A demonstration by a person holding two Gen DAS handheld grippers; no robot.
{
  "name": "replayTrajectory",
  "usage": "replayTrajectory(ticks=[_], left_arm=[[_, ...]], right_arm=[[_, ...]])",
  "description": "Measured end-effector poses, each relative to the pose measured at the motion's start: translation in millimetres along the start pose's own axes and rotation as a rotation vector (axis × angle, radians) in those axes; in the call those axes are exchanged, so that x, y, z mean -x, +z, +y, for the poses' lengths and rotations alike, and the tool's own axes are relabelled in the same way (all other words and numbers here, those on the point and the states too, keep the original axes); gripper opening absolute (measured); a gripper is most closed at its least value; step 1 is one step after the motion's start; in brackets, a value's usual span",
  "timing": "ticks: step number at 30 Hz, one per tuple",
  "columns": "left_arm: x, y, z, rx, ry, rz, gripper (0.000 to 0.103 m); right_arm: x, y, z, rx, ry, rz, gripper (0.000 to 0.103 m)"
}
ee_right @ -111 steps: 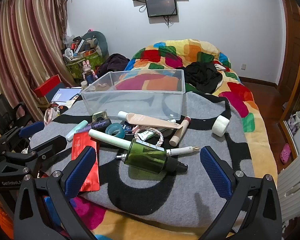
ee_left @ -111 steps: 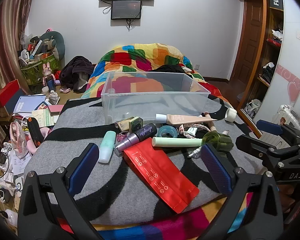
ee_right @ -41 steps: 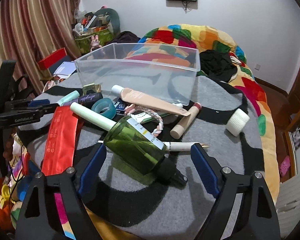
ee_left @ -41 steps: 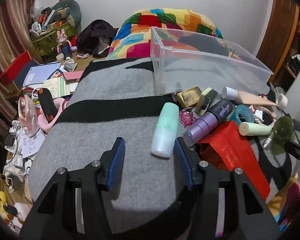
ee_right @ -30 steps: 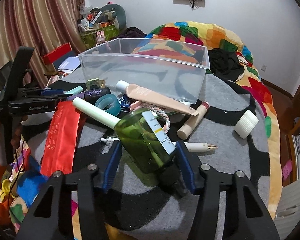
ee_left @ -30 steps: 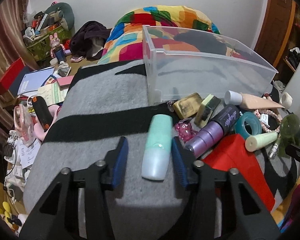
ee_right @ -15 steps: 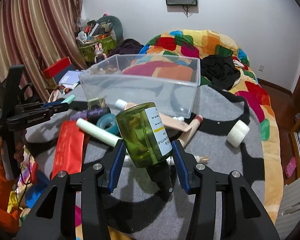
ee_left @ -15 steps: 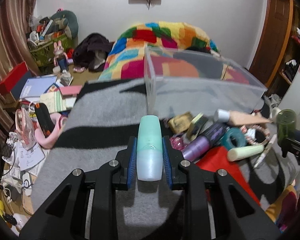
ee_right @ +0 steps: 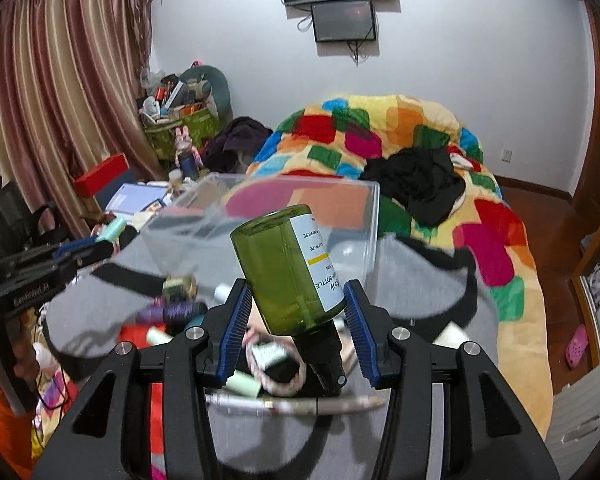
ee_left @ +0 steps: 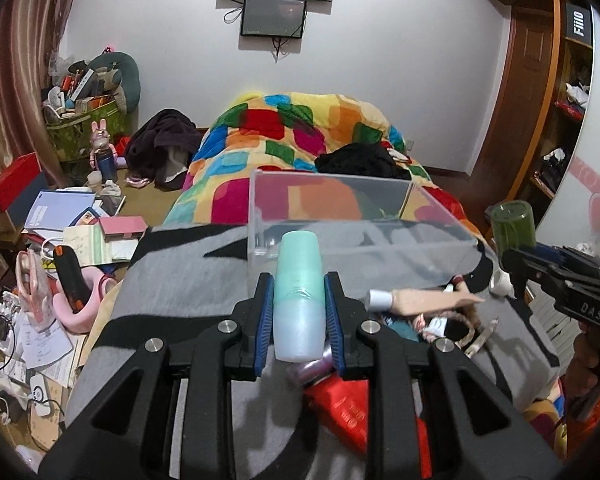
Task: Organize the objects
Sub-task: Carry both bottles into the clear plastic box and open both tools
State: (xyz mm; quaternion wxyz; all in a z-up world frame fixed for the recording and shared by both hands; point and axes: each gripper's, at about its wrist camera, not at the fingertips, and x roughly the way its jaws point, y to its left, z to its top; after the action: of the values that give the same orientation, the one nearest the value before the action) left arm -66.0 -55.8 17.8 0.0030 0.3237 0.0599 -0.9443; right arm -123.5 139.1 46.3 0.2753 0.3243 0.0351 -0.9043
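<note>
My left gripper [ee_left: 299,312] is shut on a mint green tube [ee_left: 299,296] and holds it above the grey blanket, just short of the clear plastic bin [ee_left: 332,208]. My right gripper [ee_right: 294,320] is shut on a green glass bottle [ee_right: 288,268] with a white label and black cap, raised in front of the bin [ee_right: 300,208]. The bottle also shows at the right of the left wrist view [ee_left: 514,226]. The tube shows at the left of the right wrist view [ee_right: 112,230].
Loose items lie on the grey blanket [ee_left: 180,280]: a red pouch [ee_left: 348,408], a beige tube [ee_left: 416,300], a purple tube [ee_right: 172,312], a pen [ee_right: 300,403]. A colourful quilt [ee_left: 300,132] lies behind the bin. Clutter covers the floor at left [ee_left: 60,240].
Both grippers have lifted their objects off the blanket and moved them up toward the bin. Before that, each closed on its object.
</note>
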Motion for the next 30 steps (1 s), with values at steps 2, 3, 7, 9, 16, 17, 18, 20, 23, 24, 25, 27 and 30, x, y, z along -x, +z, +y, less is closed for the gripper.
replayTrajectory(ticks=[2, 3, 7, 9, 16, 17, 18, 20, 23, 24, 25, 27, 30], left_arm=[[-4, 5, -1, 0.003, -0.002, -0.003, 0.025], [-7, 7, -1, 0.005, -0.003, -0.003, 0.025], [-18, 15, -2, 0.015, -0.01, 0.003, 0.025], [-25, 20, -2, 0.015, -0.012, 0.008, 0.025], [-57, 39, -3, 0.015, -0.03, 0.06, 0.025], [-62, 41, -3, 0.015, -0.028, 0.07, 0.025], [-67, 43, -4, 0.015, -0.029, 0.081, 0.025], [-75, 46, -4, 0.015, -0.033, 0.101, 0.025], [-87, 50, -4, 0.014, -0.028, 0.129, 0.025], [-91, 51, -4, 0.017, -0.029, 0.141, 0.025], [-95, 51, -4, 0.018, -0.032, 0.151, 0.025], [-102, 51, -5, 0.016, -0.036, 0.174, 0.025], [-108, 48, -9, 0.004, -0.042, 0.198, 0.024]], right_arm=[[-3, 7, 1, 0.003, -0.001, -0.008, 0.044], [-7, 12, 1, 0.003, -0.006, -0.009, 0.044], [-21, 23, 1, -0.002, -0.008, -0.002, 0.044], [-30, 29, 0, -0.005, -0.015, 0.006, 0.044], [-69, 47, -5, -0.003, -0.033, 0.083, 0.044], [-75, 48, -6, -0.002, -0.034, 0.098, 0.044], [-81, 50, -8, -0.003, -0.031, 0.117, 0.044], [-91, 52, -8, -0.005, -0.026, 0.149, 0.044], [-103, 55, -7, 0.001, -0.022, 0.185, 0.043], [-106, 55, -6, 0.006, -0.022, 0.195, 0.043], [-109, 55, -4, 0.012, -0.022, 0.204, 0.043], [-116, 54, -1, 0.025, -0.019, 0.226, 0.043], [-121, 52, 2, 0.033, -0.003, 0.244, 0.042]])
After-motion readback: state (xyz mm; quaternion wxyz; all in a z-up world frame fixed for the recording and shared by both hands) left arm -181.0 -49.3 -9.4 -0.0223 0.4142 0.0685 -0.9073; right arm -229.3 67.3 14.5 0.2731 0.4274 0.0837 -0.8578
